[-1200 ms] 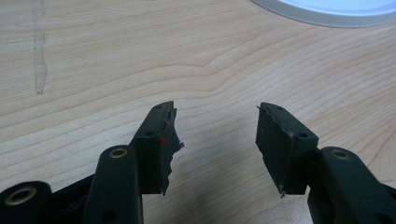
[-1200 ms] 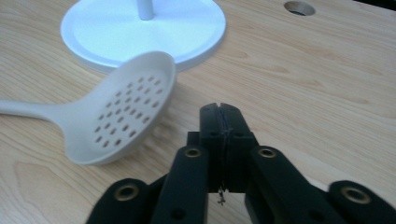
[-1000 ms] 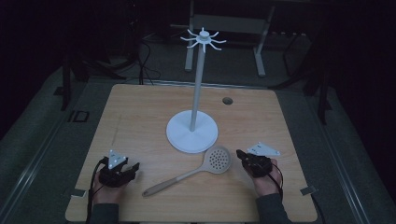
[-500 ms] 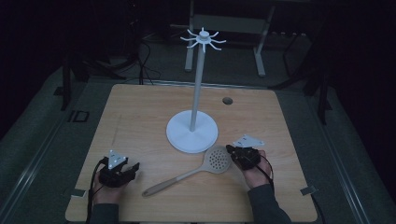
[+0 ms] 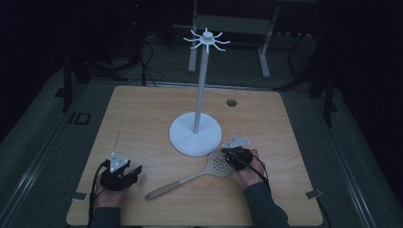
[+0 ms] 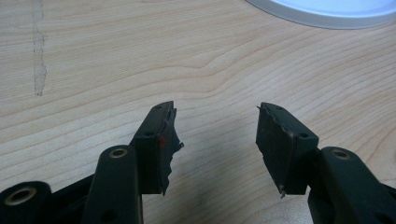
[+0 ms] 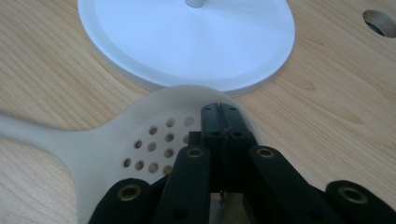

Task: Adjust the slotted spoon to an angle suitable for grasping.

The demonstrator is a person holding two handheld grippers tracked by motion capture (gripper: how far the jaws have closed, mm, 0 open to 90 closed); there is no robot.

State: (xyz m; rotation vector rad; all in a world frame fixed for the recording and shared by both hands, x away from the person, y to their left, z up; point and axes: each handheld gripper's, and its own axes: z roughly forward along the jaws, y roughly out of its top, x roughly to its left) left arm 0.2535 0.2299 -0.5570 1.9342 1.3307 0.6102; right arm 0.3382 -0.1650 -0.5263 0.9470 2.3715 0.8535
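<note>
A pale skimmer spoon (image 5: 216,166) lies on the wooden table (image 5: 142,118), its perforated bowl next to the white stand's round base (image 5: 196,134) and its handle running toward the front left. My right gripper (image 5: 229,154) is shut with nothing between its jaws. In the right gripper view its tips (image 7: 225,113) hang over the far edge of the skimmer's bowl (image 7: 149,140), pointing at the stand's base (image 7: 187,42). My left gripper (image 5: 135,171) rests near the front left, open (image 6: 217,140) over bare wood.
The stand's thin pole rises to a ring of hooks (image 5: 207,39) high above the table. A round hole (image 5: 231,102) sits in the tabletop behind the base. The base's edge (image 6: 327,11) lies beyond the left gripper. The floor around is dark.
My right gripper has slid left from the table's right side until it stands over the skimmer's bowl. The left gripper and the skimmer have kept still.
</note>
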